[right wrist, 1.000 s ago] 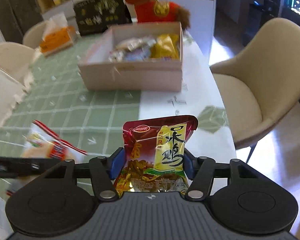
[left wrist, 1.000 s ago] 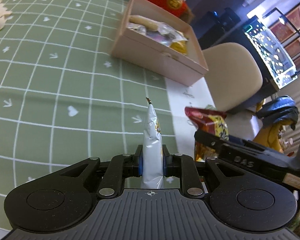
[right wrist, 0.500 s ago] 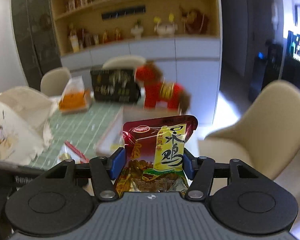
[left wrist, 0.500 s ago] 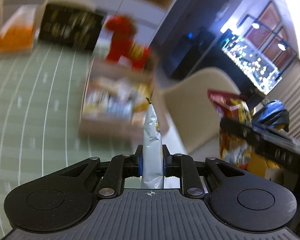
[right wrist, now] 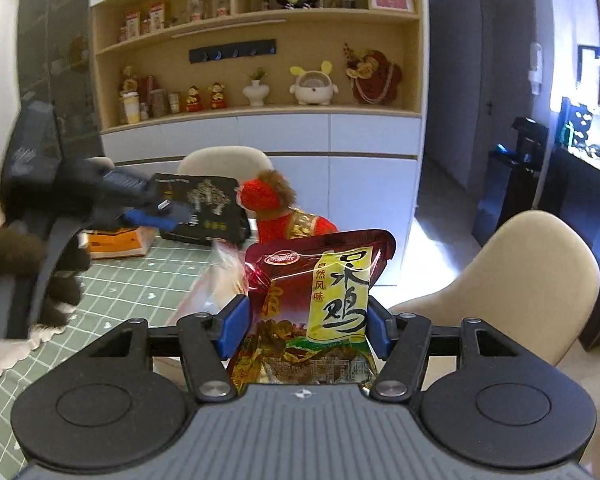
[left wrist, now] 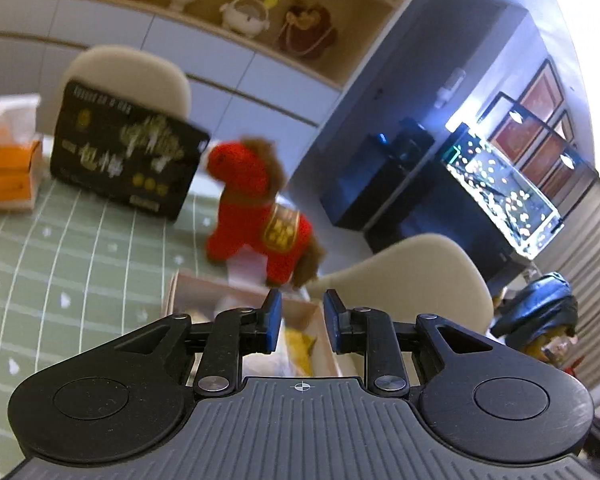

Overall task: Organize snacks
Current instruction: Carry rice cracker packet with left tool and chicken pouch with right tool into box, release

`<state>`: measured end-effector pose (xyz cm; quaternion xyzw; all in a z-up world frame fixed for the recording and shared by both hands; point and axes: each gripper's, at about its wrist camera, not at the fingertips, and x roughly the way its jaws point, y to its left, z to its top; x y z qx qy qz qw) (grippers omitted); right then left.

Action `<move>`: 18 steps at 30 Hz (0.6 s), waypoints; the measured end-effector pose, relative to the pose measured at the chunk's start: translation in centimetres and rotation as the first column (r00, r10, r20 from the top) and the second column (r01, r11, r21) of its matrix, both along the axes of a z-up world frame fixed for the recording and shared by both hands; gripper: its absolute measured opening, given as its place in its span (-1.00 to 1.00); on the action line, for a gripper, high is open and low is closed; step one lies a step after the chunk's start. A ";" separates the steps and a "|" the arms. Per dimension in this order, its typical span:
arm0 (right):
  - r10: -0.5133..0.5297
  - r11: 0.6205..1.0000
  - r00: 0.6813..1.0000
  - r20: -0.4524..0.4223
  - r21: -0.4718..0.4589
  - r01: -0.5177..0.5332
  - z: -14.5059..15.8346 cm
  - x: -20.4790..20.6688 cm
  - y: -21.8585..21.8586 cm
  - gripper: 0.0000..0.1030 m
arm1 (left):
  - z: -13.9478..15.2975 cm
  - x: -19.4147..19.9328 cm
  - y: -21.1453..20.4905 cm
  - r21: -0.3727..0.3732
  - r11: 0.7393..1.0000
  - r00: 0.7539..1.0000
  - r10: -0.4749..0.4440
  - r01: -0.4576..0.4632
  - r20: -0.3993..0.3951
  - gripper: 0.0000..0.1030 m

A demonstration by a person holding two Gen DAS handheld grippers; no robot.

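Note:
My left gripper [left wrist: 299,312] is open and empty, hovering over the pink cardboard box [left wrist: 188,292]. Snack packets, one yellow [left wrist: 298,346], lie in the box below its jaws. My right gripper [right wrist: 304,318] is shut on a red and yellow chicken snack bag [right wrist: 320,300], held upright above the table. The left gripper [right wrist: 148,212] also shows in the right wrist view, up and to the left, with a pale snack packet [right wrist: 220,280] blurred below it.
A red plush horse [left wrist: 256,216] stands just behind the box. A black gift box [left wrist: 128,152] and an orange tissue box [left wrist: 4,168] stand at the back of the green checked tablecloth [left wrist: 60,264]. A beige chair [right wrist: 516,280] is right of the table.
My left gripper has opened and the silver snack packet it held is gone from its jaws. Both grippers have moved forward over the box. The right gripper still holds its bag.

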<state>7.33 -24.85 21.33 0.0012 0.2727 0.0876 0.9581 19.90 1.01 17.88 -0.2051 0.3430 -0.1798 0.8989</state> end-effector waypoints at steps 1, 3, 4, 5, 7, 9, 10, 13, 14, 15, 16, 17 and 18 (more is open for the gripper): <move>-0.006 1.000 1.000 -0.005 0.014 0.006 0.0 0.6 -0.1 0.19 | -0.6 -0.5 0.5 0.005 1.000 1.000 0.004 -0.004 -0.014 -0.49; -0.003 0.999 1.000 -0.008 0.049 0.003 0.3 2.1 0.2 0.19 | -1.2 -1.2 1.6 0.039 0.999 1.000 0.014 -0.013 -0.028 -0.49; 0.001 0.998 1.000 -0.005 0.061 -0.001 0.6 2.9 0.6 0.19 | -1.7 -1.8 2.0 0.065 0.998 0.999 0.026 -0.024 -0.030 -0.49; 0.005 0.998 1.000 0.001 0.069 -0.006 0.9 3.8 1.1 0.19 | -2.0 -2.1 2.7 0.081 0.996 0.999 0.036 -0.033 -0.032 -0.49; 0.020 0.997 1.000 0.011 0.078 -0.020 1.2 5.8 2.9 0.25 | -2.9 -3.0 3.7 0.099 0.994 0.998 0.051 -0.047 -0.039 -0.49; 0.032 0.993 0.999 0.000 0.115 -0.032 0.9 8.3 4.3 0.65 | -4.0 -4.2 4.3 0.111 0.992 0.996 0.065 -0.058 -0.055 -0.49; 0.043 0.990 0.999 -0.015 0.138 -0.041 0.4 9.7 5.0 0.72 | -4.7 -4.8 4.5 0.123 0.991 0.996 0.066 -0.058 -0.064 -0.49; 0.008 0.992 0.996 -0.087 0.124 0.003 -1.8 12.1 6.8 0.72 | -6.5 -6.6 4.8 0.191 0.981 0.996 0.056 -0.040 -0.075 -0.49; -0.006 0.994 0.995 -0.101 0.112 0.017 -2.5 12.2 7.2 0.72 | -7.0 -7.0 4.8 0.213 0.976 0.996 0.050 -0.033 -0.075 -0.49; -0.011 0.995 0.993 -0.114 0.102 0.023 -3.1 12.0 7.4 0.72 | -7.4 -7.8 4.8 0.227 0.974 0.996 0.043 -0.025 -0.075 -0.49; -0.013 0.996 0.992 -0.124 0.090 0.024 -3.7 11.6 7.5 0.72 | -7.9 -8.3 4.7 0.234 0.972 0.996 0.033 -0.014 -0.078 -0.49; -0.017 0.997 0.992 -0.129 0.073 0.027 -4.3 11.1 7.6 0.72 | -8.4 -8.6 4.8 0.232 0.973 0.996 0.025 -0.005 -0.084 -0.49; -0.025 0.998 0.991 -0.132 0.050 0.032 -4.8 10.6 7.7 0.72 | -9.1 -8.7 4.7 0.225 0.974 0.995 0.015 0.007 -0.095 -0.49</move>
